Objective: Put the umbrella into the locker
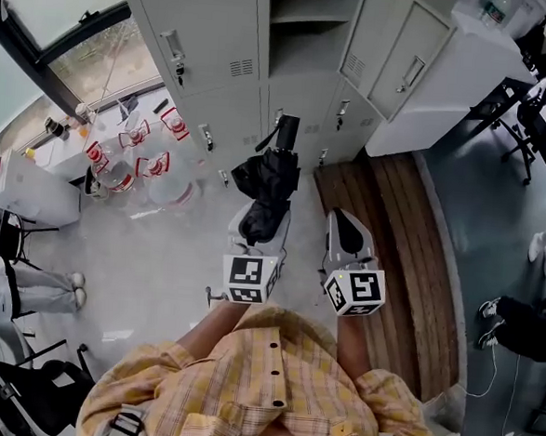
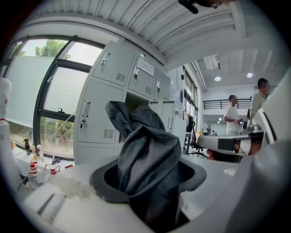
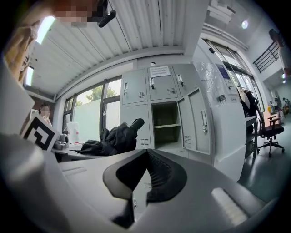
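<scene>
A black folded umbrella (image 1: 268, 179) sticks out forward from my left gripper (image 1: 261, 217), which is shut on its bunched fabric (image 2: 146, 157); the handle end points at the grey lockers. One locker compartment (image 1: 304, 8) stands open straight ahead, with a shelf inside and its door (image 1: 407, 54) swung to the right. In the right gripper view the umbrella (image 3: 116, 136) shows at the left, in front of the open locker (image 3: 166, 124). My right gripper (image 1: 348, 227) hovers beside the left one, shut, with nothing between its jaws.
Several big water bottles (image 1: 133, 156) with red labels stand on the floor at the left by the window. A wooden platform (image 1: 393, 230) runs along the right. Office chairs (image 1: 545, 40) stand at the far right. Two people (image 2: 233, 114) stand far back.
</scene>
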`<state>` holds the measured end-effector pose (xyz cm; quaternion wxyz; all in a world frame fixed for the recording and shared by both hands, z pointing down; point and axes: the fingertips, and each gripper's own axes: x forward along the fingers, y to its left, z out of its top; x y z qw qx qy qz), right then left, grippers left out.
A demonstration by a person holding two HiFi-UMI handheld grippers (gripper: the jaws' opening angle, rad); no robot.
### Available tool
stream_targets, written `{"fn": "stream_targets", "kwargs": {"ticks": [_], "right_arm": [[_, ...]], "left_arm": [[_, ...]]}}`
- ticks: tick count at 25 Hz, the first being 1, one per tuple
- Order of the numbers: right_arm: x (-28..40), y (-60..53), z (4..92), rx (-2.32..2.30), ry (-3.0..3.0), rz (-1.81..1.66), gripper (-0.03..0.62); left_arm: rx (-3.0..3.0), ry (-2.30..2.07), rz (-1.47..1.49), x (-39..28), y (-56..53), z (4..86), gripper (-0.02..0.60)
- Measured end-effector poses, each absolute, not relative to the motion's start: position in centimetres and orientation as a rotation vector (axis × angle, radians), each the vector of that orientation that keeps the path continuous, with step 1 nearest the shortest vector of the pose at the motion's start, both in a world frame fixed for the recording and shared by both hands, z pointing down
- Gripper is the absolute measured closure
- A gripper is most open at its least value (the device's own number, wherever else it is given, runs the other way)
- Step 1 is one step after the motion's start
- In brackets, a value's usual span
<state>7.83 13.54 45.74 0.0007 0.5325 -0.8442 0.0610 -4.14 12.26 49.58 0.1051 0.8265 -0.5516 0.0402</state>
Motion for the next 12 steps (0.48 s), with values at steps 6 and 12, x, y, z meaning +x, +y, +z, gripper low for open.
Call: {"fn": "stream_targets", "kwargs": {"ticks": [6, 12], "right_arm": [[6.9, 5.6, 43.8, 1.705, -2.624, 0.182, 0.605], [6.2, -1.6, 43.1, 1.774, -2.582, 0.198, 0.605]], "left_arm": [[2.458, -1.580, 0.129, -4.5, 3.5, 48.1, 0.325], [2.495, -1.527, 0.151, -5.2, -3.8, 47.0, 0.325]]}}
